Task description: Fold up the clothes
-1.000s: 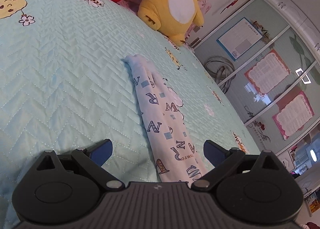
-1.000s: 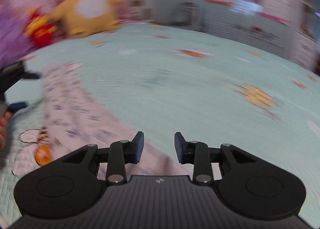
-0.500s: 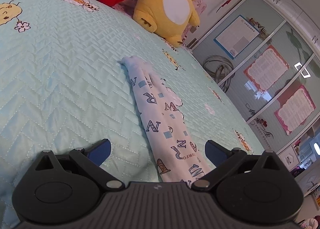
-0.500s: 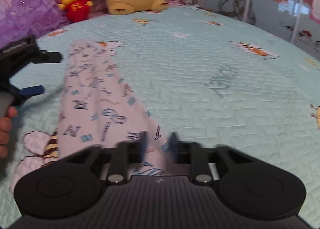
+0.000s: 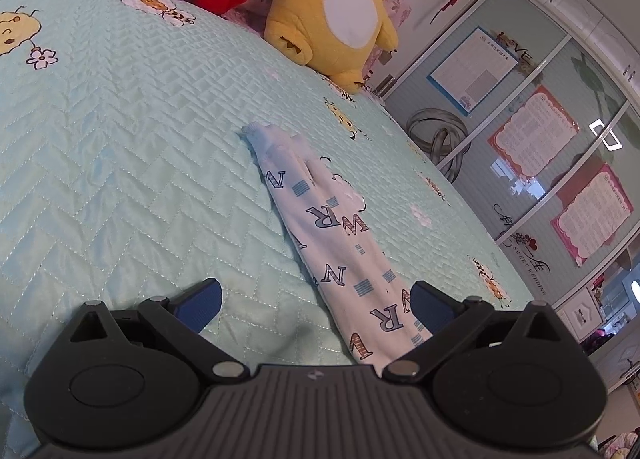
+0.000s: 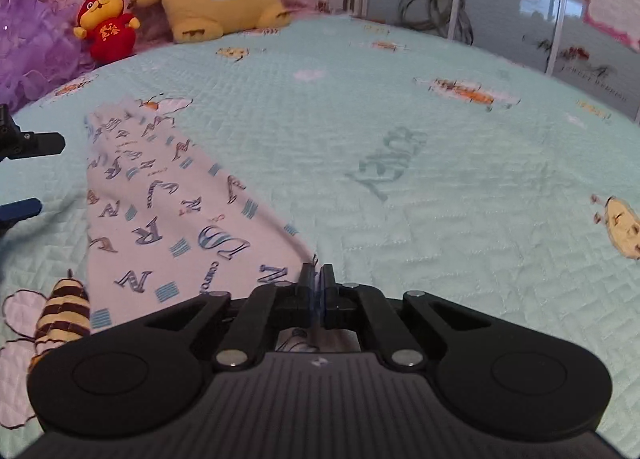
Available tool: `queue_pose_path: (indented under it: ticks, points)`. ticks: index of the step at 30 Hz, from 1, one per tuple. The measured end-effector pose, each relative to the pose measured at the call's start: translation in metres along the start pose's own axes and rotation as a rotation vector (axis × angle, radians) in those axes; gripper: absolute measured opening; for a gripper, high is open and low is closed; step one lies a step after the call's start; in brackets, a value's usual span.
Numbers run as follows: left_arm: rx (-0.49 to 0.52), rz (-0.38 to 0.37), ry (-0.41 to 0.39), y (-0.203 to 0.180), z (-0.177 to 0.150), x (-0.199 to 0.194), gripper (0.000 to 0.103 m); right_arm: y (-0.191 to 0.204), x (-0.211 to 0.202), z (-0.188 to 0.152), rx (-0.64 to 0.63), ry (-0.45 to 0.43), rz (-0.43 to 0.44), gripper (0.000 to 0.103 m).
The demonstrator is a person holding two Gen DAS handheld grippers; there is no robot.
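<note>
Right tool [image 6: 317, 283] pinching garment [image 6: 160, 211] corner, cloth stretching ahead-left

The place was a bedroom in a home. A wide bed [image 6: 400, 147] was covered with a pale green quilted bedspread printed with bees. At its head sat a big yellow plush toy [image 5: 336, 7], a small red plush toy [image 6: 106, 29] and a doll in a purple dress [image 6: 28, 19]. Behind the bed stood a wardrobe with sliding doors [image 5: 560, 139], with paper sheets stuck on them.
</note>
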State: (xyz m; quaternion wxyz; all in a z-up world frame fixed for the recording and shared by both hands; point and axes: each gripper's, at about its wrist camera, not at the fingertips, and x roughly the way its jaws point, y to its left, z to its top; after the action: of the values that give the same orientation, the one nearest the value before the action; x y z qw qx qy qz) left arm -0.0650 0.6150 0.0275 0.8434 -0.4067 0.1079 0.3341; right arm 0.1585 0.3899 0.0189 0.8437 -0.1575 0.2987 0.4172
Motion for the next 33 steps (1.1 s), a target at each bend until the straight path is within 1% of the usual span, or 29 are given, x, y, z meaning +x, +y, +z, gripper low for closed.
queue_pose_path:
  ticks: [1, 2, 3, 5, 7, 8, 10, 12, 14, 19, 20, 22, 24, 25, 26, 28, 30, 33]
  points:
    - [-0.001, 0.000, 0.000, 0.000, 0.001, 0.001, 0.103, 0.001, -0.002, 0.000, 0.003, -0.004, -0.006, 0.003]
    - [-0.001, 0.000, -0.001, 0.001, 0.001, 0.001, 0.103, 0.002, -0.004, 0.000, 0.006, -0.008, -0.012, 0.008]
    - [-0.001, -0.001, -0.001, 0.001, 0.001, 0.001, 0.103, 0.003, -0.005, 0.000, 0.009, -0.012, -0.018, 0.009]
    - [-0.005, -0.002, -0.001, 0.002, 0.001, 0.001, 0.103, 0.013, -0.009, -0.002, -0.064, -0.020, -0.085, 0.012]
    - [-0.019, -0.008, -0.002, 0.004, 0.002, 0.001, 0.103, 0.028, -0.022, -0.003, -0.130, -0.071, -0.160, 0.012]
    - [-0.026, -0.011, -0.004, 0.004, 0.002, 0.001, 0.103, 0.038, -0.032, -0.003, -0.157, -0.109, -0.183, 0.013]
    - [-0.037, -0.014, -0.006, 0.006, 0.003, 0.000, 0.103, 0.059, -0.055, -0.005, -0.200, -0.185, -0.138, 0.014]
    - [-0.042, -0.016, -0.005, 0.006, 0.003, 0.000, 0.103, 0.085, -0.070, -0.009, -0.254, -0.210, -0.048, 0.014]
    - [-0.042, -0.016, -0.005, 0.006, 0.003, 0.000, 0.103, 0.113, -0.073, -0.014, -0.352, -0.194, 0.012, 0.014]
    - [-0.040, -0.015, -0.001, 0.006, 0.004, 0.000, 0.103, 0.142, -0.050, -0.014, -0.470, -0.128, 0.023, 0.014]
    - [-0.039, -0.015, -0.001, 0.006, 0.004, 0.000, 0.103, 0.139, -0.046, -0.012, -0.451, -0.104, 0.045, 0.013]
    - [-0.038, -0.014, -0.001, 0.005, 0.004, 0.000, 0.103, 0.133, -0.038, -0.009, -0.427, -0.068, 0.059, 0.013]
    - [-0.034, -0.012, -0.002, 0.005, 0.003, 0.000, 0.103, 0.125, -0.036, -0.007, -0.358, -0.046, 0.085, 0.008]
    - [-0.031, -0.011, -0.003, 0.005, 0.003, 0.000, 0.103, 0.113, -0.035, -0.004, -0.256, -0.037, 0.135, 0.003]
    - [-0.028, -0.010, -0.003, 0.004, 0.002, 0.000, 0.103, 0.102, -0.033, -0.001, -0.153, -0.028, 0.186, 0.001]
    - [-0.023, -0.007, -0.004, 0.004, 0.002, 0.000, 0.103, 0.078, -0.031, 0.004, 0.055, -0.009, 0.285, 0.001]
    - [-0.018, -0.005, -0.005, 0.003, 0.001, 0.000, 0.103, 0.055, -0.023, 0.003, 0.235, 0.016, 0.365, 0.001]
    - [-0.010, -0.002, -0.005, 0.002, 0.001, 0.001, 0.103, 0.027, -0.009, -0.008, 0.486, 0.054, 0.477, 0.001]
